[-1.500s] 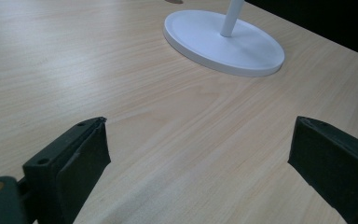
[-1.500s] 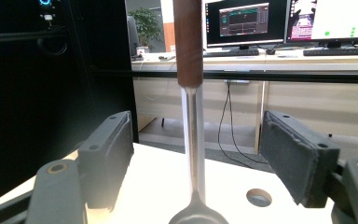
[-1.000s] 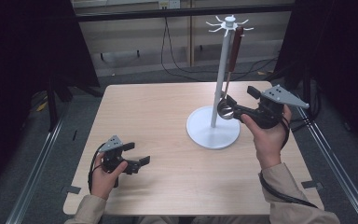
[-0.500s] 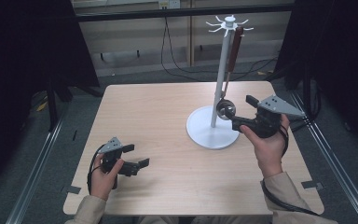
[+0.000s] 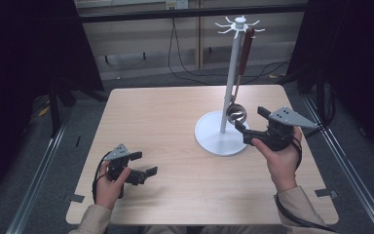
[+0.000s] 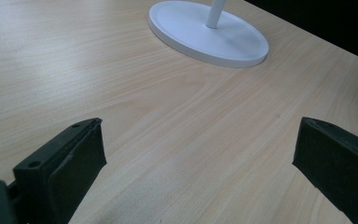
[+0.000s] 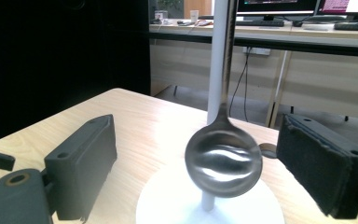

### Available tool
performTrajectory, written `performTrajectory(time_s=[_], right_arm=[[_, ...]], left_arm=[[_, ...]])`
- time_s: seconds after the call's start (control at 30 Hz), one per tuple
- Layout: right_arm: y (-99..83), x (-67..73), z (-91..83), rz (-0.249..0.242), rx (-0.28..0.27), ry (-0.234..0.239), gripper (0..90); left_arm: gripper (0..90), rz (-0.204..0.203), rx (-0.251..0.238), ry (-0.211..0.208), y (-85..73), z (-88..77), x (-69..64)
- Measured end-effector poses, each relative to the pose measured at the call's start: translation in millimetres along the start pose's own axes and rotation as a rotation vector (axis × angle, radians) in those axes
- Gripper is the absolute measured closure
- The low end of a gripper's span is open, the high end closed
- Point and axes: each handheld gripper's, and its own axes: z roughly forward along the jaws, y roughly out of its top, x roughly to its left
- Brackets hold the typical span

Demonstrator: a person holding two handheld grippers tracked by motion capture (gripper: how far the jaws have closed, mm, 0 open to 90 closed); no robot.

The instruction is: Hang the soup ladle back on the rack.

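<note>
A white stand (image 5: pixel 214 140) with a round base and a thin pole stands at the table's right middle. A steel ladle (image 5: pixel 235 114) with a brown handle hangs from one of its top hooks, the bowl low beside the pole. My right gripper (image 5: pixel 249 118) is open just right of the bowl, which hangs a little ahead of the jaws without touching them. In the right gripper view the ladle bowl (image 7: pixel 223 163) shows between the two pads. My left gripper (image 5: pixel 146 164) rests open at the front left, holding nothing, and faces the stand base (image 6: pixel 209 35).
The light wooden table (image 5: pixel 175 117) has bare surface across its left and middle. Metal rails run along both sides on the floor. Cables and a wooden wall lie beyond the far edge.
My right gripper has drawn back to the right and toward the person, away from the ladle bowl. The left gripper has stayed in place.
</note>
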Motion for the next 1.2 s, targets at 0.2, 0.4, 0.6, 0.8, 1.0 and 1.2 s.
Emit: performTrajectory(time_s=[0.2,0.4,0.6,0.8,1.0,1.2], right_arm=[[-7.7,2.0,-0.2,-0.004,0.015,0.012,10.8],[-14.7,2.8,-2.0,-0.001,0.027,0.022,10.3],[-20.6,3.2,-2.3,0.006,0.034,0.026,10.0],[-30.3,4.8,-3.0,0.012,0.047,0.037,9.7],[-37.9,6.0,-3.4,0.021,0.053,0.042,9.6],[-45.4,6.1,-4.4,0.027,0.060,0.043,9.5]], left_arm=[[1.7,-0.001,-0.004,-0.001,-0.5,0.0,0.4],[1.8,0.000,-0.003,0.007,-0.4,-0.7,0.8],[1.8,0.003,-0.006,0.002,-0.4,-0.6,0.5],[1.7,0.005,-0.007,0.005,-0.3,-1.0,0.5],[1.8,0.007,-0.007,0.005,-0.3,-1.3,0.3],[1.8,0.006,-0.007,0.004,-0.4,-1.4,0.3]])
